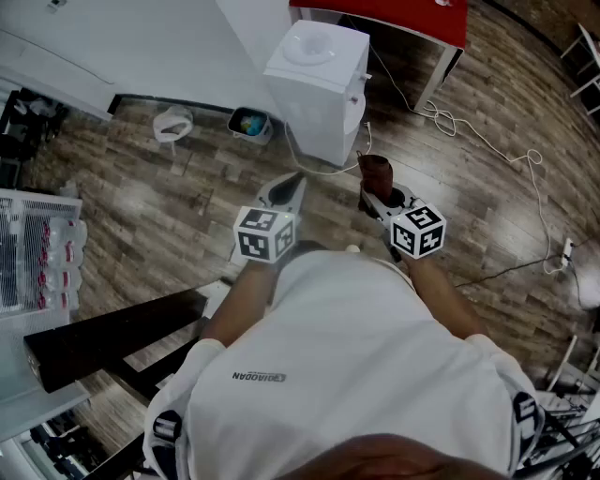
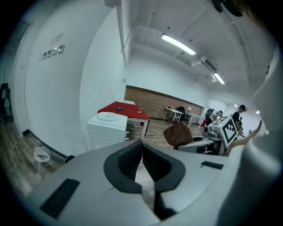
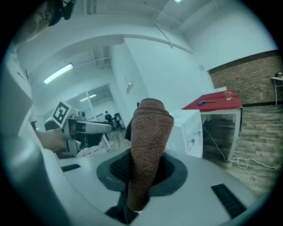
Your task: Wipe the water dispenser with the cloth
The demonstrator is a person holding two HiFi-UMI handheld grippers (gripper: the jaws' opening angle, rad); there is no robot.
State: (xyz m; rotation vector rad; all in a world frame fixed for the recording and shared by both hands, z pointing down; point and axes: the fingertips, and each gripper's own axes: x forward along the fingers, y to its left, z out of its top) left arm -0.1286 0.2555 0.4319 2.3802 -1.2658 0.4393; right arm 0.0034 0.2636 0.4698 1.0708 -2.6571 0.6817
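The white water dispenser (image 1: 319, 86) stands on the wood floor by the white wall, ahead of both grippers; it also shows as the dispenser (image 2: 107, 130) and the dispenser (image 3: 191, 131). A brown cloth (image 3: 148, 150) sticks up from my right gripper (image 3: 143, 170), whose jaws are shut on it. From above, the cloth (image 1: 375, 173) points toward the dispenser's front, a short way off it. My left gripper (image 1: 286, 192) is held level beside the right one, jaws shut with nothing between them, seen close up as the left gripper (image 2: 142, 161).
A red table (image 1: 394, 19) stands just behind the dispenser. White cables (image 1: 469, 127) trail across the floor to the right. A small bin (image 1: 249, 124) and a white bag (image 1: 172, 124) sit by the wall at left. A dark bench (image 1: 103, 342) lies near my left side.
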